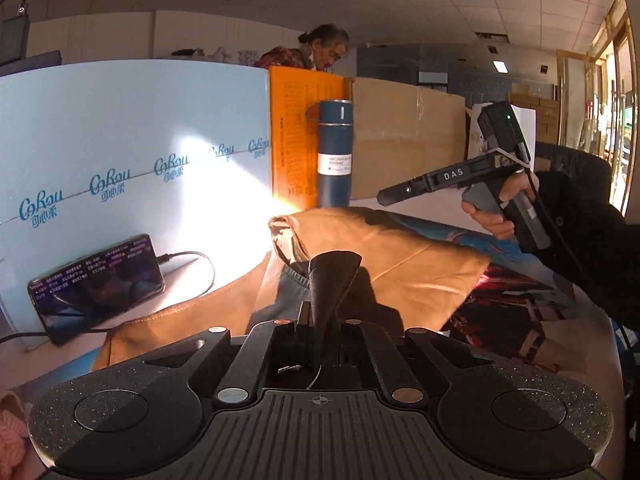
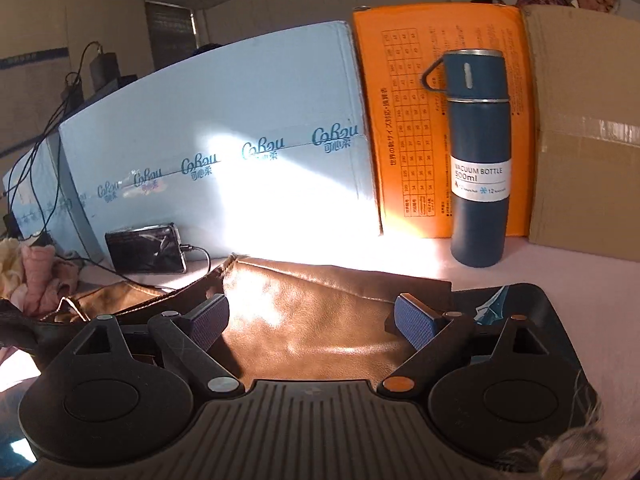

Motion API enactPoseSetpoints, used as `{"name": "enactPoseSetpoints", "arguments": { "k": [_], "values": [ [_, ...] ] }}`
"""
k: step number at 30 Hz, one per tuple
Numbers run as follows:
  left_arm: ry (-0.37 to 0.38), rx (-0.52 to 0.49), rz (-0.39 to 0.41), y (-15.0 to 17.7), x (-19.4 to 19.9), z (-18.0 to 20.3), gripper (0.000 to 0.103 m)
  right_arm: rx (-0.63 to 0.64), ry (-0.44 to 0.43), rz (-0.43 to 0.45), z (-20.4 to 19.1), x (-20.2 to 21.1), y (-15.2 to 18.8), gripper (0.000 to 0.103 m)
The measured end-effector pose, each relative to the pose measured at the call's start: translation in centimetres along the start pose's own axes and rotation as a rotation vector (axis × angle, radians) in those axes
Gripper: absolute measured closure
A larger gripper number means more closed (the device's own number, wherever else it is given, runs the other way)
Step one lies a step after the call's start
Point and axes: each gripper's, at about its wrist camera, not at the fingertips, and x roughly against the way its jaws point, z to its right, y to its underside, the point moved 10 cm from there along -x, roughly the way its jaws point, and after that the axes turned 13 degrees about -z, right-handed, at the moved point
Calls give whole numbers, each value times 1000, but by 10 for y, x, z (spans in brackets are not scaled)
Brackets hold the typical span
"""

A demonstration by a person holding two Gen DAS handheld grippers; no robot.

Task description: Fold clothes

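A tan, leather-like garment (image 1: 400, 268) lies bunched on the table, with its grey lining (image 1: 288, 292) showing near my left gripper. My left gripper (image 1: 334, 268) is shut, its dark fingertips pressed together just over the lining. Whether any cloth is pinched between them I cannot tell. In the right wrist view the same garment (image 2: 312, 312) spreads below my right gripper (image 2: 312, 320), which is open, blue pads (image 2: 416, 322) wide apart and nothing gripped. The right gripper (image 1: 386, 199) also shows in the left wrist view, held in a hand with a black sleeve above the garment's far right side.
A blue vacuum bottle (image 2: 478, 160) stands at the back, against an orange box (image 2: 400, 120) and brown cardboard (image 2: 584, 128). A light-blue carton (image 1: 120, 140) forms the left wall, with a plugged-in phone (image 1: 100, 284) leaning on it. Pink cloth (image 2: 36, 276) lies far left. A person (image 1: 320, 48) sits behind the boxes.
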Motion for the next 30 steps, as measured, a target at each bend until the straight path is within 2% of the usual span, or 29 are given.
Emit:
{"name": "enactPoseSetpoints", "arguments": {
  "k": [3, 6, 11, 18, 21, 22, 25, 26, 27, 30],
  "values": [
    [12, 16, -48, 24, -8, 9, 101, 175, 69, -70, -22, -3, -10, 10],
    [7, 36, -97, 42, -15, 8, 101, 320, 105, -103, -40, 1, -21, 9],
    [-7, 98, -99, 45, -14, -4, 101, 576, 127, -236, -68, -10, -10, 7],
    [15, 121, -106, 49, -15, -4, 100, 716, 223, -298, -67, -43, -3, 8],
    [12, 119, -106, 48, -15, -4, 100, 815, 218, -343, -77, -60, 4, 12],
    [12, 119, -106, 49, -16, -4, 100, 849, 214, -359, -81, -66, 7, 14],
    [17, 131, -104, 49, -15, -6, 100, 910, 179, -381, -92, -71, 10, 32],
    [19, 136, -102, 49, -15, -7, 100, 920, 179, -390, -93, -72, 10, 43],
    [26, 144, -98, 49, -15, -8, 100, 918, 184, -399, -92, -73, 9, 53],
    [47, 177, -78, 49, -11, -12, 100, 837, 168, -417, -85, -69, 4, 70]
  ]
}}
